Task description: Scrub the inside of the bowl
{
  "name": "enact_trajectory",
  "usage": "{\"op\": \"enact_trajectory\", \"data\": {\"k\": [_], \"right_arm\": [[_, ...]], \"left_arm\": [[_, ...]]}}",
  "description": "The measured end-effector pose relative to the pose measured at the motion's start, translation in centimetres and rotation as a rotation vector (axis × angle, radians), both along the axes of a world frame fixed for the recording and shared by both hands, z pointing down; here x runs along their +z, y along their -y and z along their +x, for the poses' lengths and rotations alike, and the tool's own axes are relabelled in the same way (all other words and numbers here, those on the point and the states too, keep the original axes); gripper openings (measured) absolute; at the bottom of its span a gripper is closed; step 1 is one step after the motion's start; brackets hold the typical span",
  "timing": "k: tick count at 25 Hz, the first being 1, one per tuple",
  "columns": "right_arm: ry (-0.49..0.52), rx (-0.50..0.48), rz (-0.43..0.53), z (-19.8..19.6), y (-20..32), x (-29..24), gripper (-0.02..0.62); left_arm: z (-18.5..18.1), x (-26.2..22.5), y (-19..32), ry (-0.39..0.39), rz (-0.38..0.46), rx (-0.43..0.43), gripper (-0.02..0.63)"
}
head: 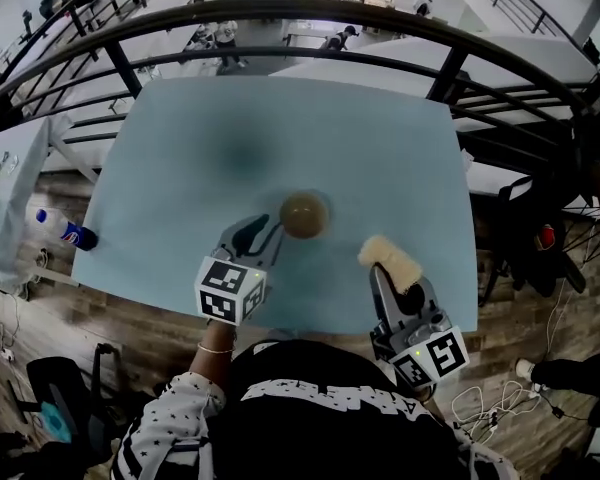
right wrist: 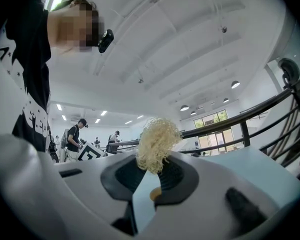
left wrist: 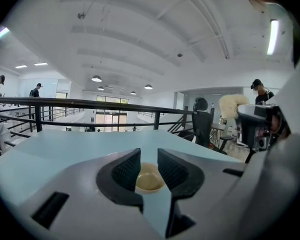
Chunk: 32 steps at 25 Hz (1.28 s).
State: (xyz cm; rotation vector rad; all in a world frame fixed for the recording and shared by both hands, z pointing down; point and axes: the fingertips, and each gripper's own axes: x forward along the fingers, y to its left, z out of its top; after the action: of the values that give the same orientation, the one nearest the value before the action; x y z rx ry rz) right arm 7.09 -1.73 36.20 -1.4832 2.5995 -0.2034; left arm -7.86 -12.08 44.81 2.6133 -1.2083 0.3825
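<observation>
A small tan bowl stands upright near the middle of the light blue table. My left gripper is open, its fingertips just left of the bowl's rim and not touching it. In the left gripper view the bowl shows through the gap of that gripper, beyond the dark pads. My right gripper is to the right of the bowl and apart from it, shut on a pale stringy scrubber. In the right gripper view the scrubber sticks up out of the gripper, with the bowl low behind it.
A blue-capped bottle lies by the table's left edge. A dark metal railing curves past the table's far side. A black chair stands off to the right, and white cables lie on the wooden floor.
</observation>
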Motion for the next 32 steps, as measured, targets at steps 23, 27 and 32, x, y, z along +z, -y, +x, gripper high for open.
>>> {"op": "enact_trajectory", "data": {"k": [23,27,32], "right_arm": [[-0.076,0.116,-0.101,-0.5,6.1,1.6,0.057],[-0.081,0.14,-0.116,-0.8,6.8,2.1,0.057],[-0.086,0.16,-0.144,-0.7,7.5,2.6,0.057]], "left_arm": [[0.5,13.1,7.9,0.099,-0.387,0.063,0.137],[1.1,14.4,8.3,0.07,-0.435,0.092,0.137],[2.0,15.3,8.5,0.074,-0.457,0.106,0.135]]}}
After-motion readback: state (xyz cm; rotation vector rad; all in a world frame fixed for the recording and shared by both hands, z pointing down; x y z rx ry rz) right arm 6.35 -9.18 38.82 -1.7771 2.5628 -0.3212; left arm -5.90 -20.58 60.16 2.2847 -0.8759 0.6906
